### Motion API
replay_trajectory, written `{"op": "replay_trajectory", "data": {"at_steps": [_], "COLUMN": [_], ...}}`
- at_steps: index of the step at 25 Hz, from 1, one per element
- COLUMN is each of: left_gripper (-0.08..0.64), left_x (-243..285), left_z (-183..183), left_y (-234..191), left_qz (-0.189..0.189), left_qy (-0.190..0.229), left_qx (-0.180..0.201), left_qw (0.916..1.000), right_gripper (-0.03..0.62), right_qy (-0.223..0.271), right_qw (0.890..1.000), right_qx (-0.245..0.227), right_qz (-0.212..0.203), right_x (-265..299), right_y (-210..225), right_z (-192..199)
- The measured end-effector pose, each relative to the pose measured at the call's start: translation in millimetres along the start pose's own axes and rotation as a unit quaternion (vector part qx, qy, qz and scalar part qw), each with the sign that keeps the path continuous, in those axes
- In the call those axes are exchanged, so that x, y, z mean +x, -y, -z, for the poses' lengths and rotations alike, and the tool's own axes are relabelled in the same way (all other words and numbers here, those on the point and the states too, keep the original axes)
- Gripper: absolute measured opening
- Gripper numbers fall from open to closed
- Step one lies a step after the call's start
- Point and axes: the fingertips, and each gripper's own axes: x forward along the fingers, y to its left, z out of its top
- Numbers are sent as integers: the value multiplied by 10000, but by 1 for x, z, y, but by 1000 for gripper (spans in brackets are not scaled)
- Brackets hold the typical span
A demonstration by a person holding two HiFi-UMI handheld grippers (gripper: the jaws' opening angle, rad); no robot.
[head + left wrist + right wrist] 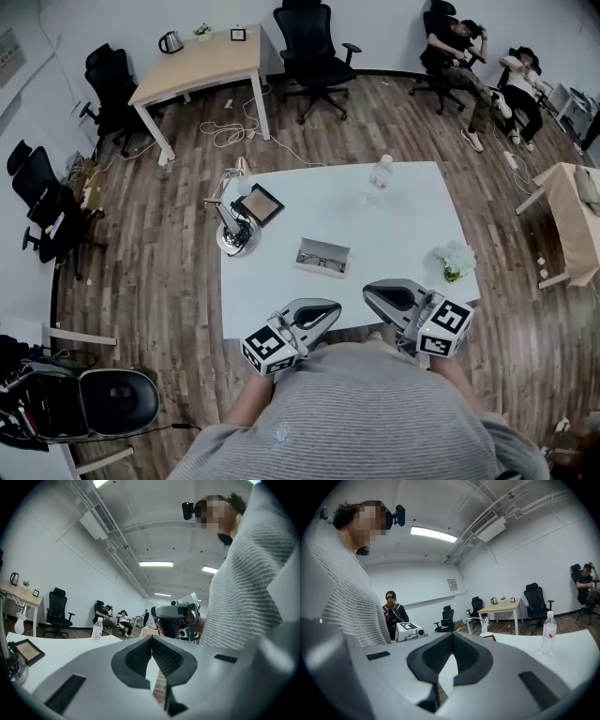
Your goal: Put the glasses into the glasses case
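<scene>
The left tool [334, 307] is clenched on nothing and waits at the near edge of the counter [403, 225]. Ahead of it, slightly to its right and well apart, the glasses [322, 262] lie on the grey glasses case [323, 246] — whether fully inside, I cannot tell. They look light, thin and fragile — better to take them by the frame's bridge, not the lenses. The right tool [368, 290] is also clenched, empty.

Glasses [323, 262] too small for detail; side desk [572, 220] cut by frame edge
</scene>
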Motion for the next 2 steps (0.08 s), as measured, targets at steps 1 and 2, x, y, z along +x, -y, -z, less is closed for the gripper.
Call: {"op": "replay_trajectory", "data": {"at_steps": [1, 2], "left_gripper": [13, 12], "left_x": [0, 0], "left_z": [0, -1], "left_y": [0, 1], "left_qz": [7, 14], "left_qy": [0, 1], "left_qx": [1, 1], "left_qw": [10000, 10000], "right_gripper": [14, 14], "right_qy": [-6, -13], "right_qw": [10000, 10000], "right_qx": [-4, -8], "right_qz": [-3, -6], "right_x": [0, 0], "right_y": [0, 0], "right_z": [0, -1]}}
